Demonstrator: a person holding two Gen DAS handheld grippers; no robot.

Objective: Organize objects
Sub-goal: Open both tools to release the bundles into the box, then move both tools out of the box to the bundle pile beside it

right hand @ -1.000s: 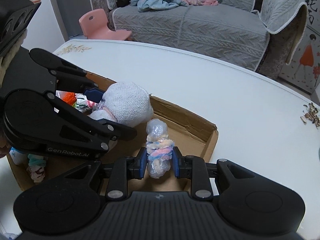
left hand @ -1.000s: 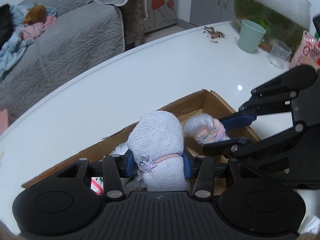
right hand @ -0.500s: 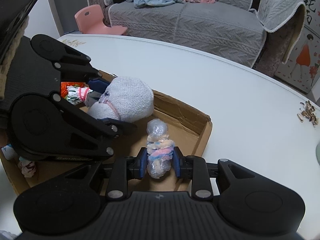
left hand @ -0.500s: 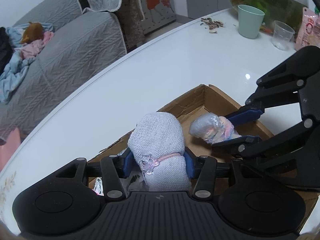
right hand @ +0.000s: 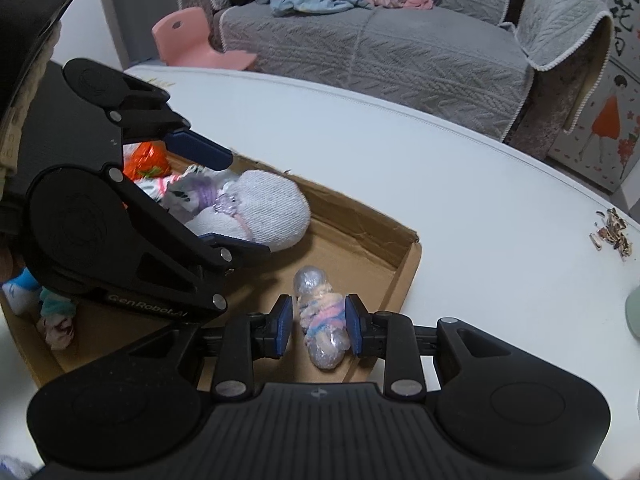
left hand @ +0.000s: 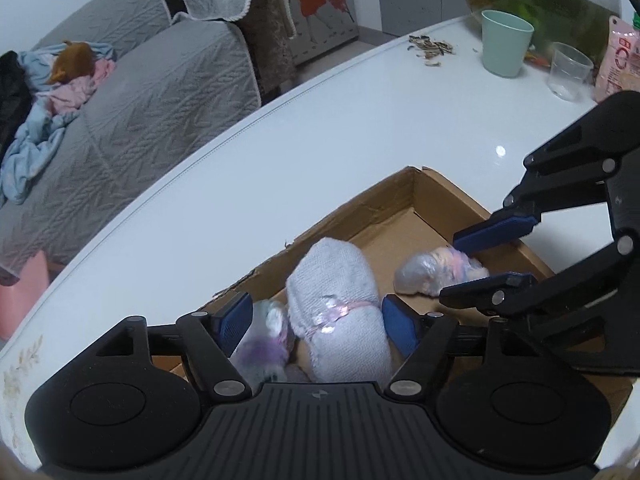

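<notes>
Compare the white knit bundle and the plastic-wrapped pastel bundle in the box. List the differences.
The white knit bundle is much bulkier than the plastic-wrapped pastel bundle. The knit one is bare fabric tied with a pink cord; the pastel one is glossy with wrap. Both lie in the cardboard box, each between gripper fingers that have opened.
</notes>
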